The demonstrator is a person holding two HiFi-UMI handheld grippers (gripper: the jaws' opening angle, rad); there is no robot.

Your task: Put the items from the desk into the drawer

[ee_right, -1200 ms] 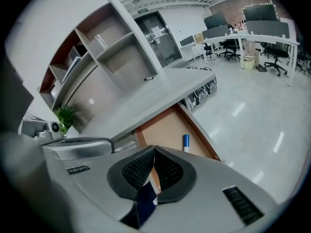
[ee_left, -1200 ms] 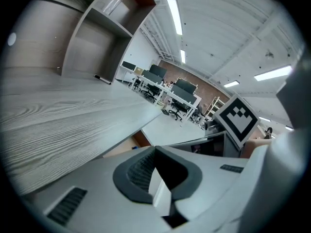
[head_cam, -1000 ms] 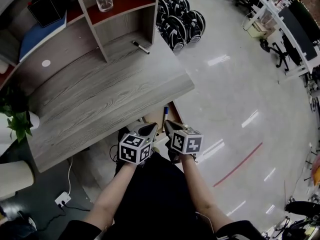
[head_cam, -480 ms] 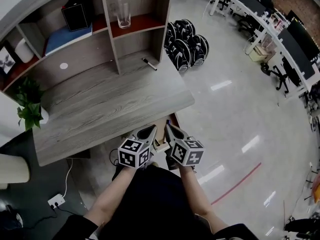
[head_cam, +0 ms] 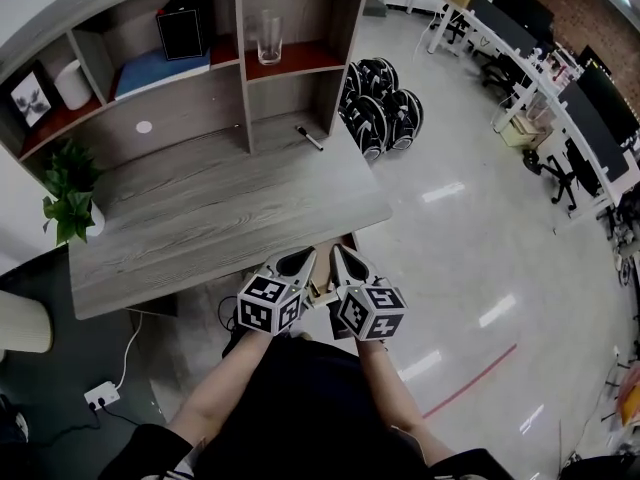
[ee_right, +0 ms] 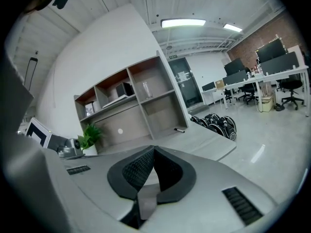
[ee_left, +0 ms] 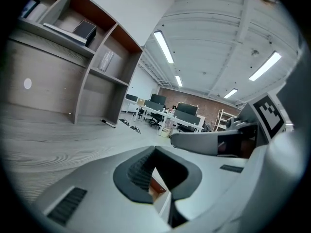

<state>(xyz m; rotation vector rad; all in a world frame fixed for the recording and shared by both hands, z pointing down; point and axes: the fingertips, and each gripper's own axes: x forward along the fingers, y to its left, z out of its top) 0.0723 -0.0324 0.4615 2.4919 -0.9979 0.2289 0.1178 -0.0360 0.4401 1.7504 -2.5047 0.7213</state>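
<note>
Raised since the earlier frame: left gripper (head_cam: 297,261) and right gripper (head_cam: 345,262), both clenched empty; marker (head_cam: 309,138) lies flat on desk (head_cam: 220,208), long axis slanting from shelf (head_cam: 337,28) toward the desk's right edge.

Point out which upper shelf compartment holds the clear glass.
The right-hand compartment: the glass stands alone there. The middle one holds a black box, the left one a picture frame.

No legible text — none anywhere
</note>
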